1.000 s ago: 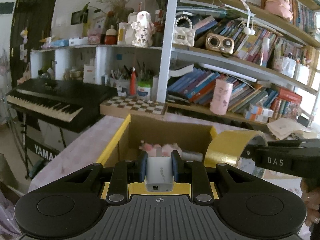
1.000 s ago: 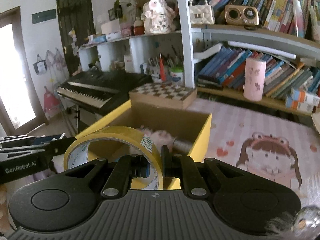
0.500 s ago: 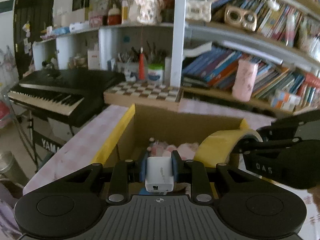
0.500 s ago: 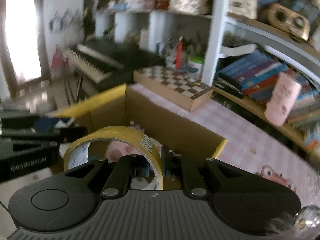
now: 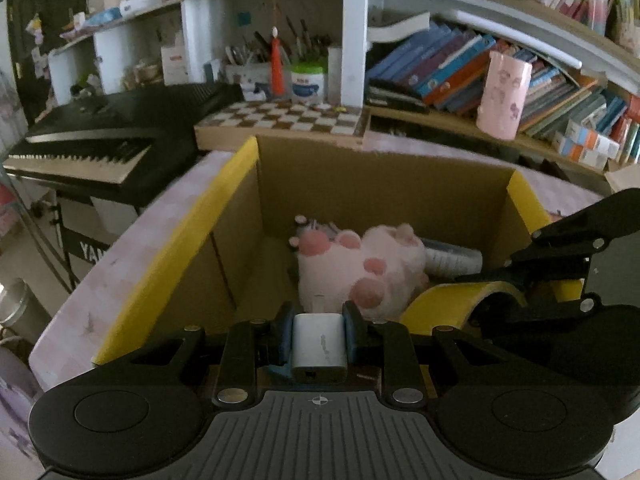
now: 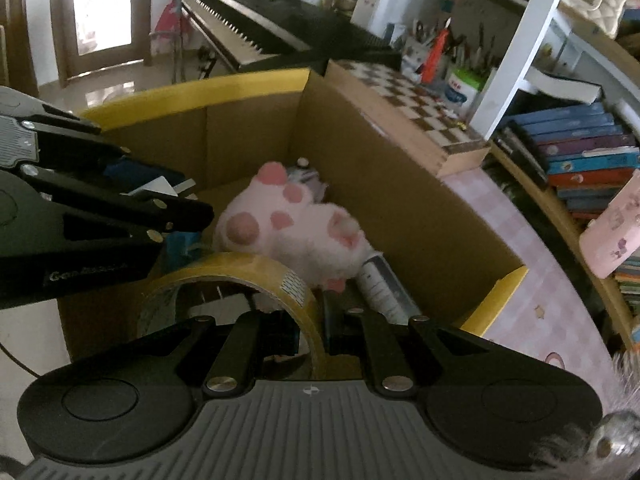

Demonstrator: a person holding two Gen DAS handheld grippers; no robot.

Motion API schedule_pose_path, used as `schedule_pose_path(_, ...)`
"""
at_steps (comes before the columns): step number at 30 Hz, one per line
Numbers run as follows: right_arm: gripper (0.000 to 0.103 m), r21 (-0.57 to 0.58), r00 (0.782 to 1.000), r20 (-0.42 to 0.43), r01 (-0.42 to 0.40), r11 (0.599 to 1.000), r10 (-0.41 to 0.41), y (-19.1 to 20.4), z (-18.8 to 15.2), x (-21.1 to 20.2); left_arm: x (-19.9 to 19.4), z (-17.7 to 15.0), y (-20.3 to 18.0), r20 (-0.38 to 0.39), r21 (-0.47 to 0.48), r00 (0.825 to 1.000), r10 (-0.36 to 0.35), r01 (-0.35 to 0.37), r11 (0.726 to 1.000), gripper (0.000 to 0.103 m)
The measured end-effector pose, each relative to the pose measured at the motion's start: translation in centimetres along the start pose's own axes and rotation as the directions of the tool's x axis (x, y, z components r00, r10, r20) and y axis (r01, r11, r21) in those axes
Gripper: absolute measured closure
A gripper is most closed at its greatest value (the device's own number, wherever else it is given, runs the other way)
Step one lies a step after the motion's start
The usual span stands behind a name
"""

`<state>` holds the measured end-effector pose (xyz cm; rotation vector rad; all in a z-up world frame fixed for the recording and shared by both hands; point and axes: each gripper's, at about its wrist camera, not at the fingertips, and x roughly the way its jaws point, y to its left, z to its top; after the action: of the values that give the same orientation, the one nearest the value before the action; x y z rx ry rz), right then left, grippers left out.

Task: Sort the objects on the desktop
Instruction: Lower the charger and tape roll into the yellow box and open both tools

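My left gripper is shut on a small white charger block and holds it over the near edge of an open cardboard box with yellow flaps. My right gripper is shut on the rim of a yellow tape roll, held over the same box; the roll also shows in the left wrist view. Inside the box lie a pink plush toy and a grey cylindrical item. The left gripper's body shows at the left of the right wrist view.
A chessboard box sits behind the cardboard box. A black keyboard piano stands to the left. Bookshelves with books and a pink cup run along the back. The box rests on a pink checked tablecloth.
Both grippers have moved forward and tilted down over the box, so its inside with the plush toy now shows. Both keep hold of their objects.
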<state>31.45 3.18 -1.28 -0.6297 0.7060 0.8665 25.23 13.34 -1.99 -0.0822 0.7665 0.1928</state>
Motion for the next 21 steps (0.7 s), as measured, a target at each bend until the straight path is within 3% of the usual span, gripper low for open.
schedule_pose_path(4, 0.092, -0.008, 1.000, -0.008, 0.006, 1.000, -0.006, 0.2, 0.2, 0.2, 0.2, -0.1, -0.7, -0.010, 0.037, 1.000, -0.003, 0.003, 0.999, 0.078)
schedule_pose_path(7, 0.086, 0.006, 1.000, -0.002, 0.007, 1.000, -0.007, 0.4, 0.2, -0.1, 0.0, -0.2, -0.8, -0.015, 0.051, 1.000, -0.019, 0.020, 0.998, 0.065)
schedule_pose_path(10, 0.082, -0.009, 0.999, 0.007, 0.031, 0.999, -0.031, 0.9, 0.0, -0.6, -0.6, -0.4, -0.8, 0.008, 0.062, 1.000, -0.008, 0.008, 0.998, 0.054)
schedule_pose_path(21, 0.070, 0.113, 0.992, 0.060, 0.099, 0.989, -0.107, 1.5, -1.1, -4.6, -4.2, -1.3, 0.0, 0.101, 0.031, 0.993, -0.065, 0.063, 0.998, 0.040)
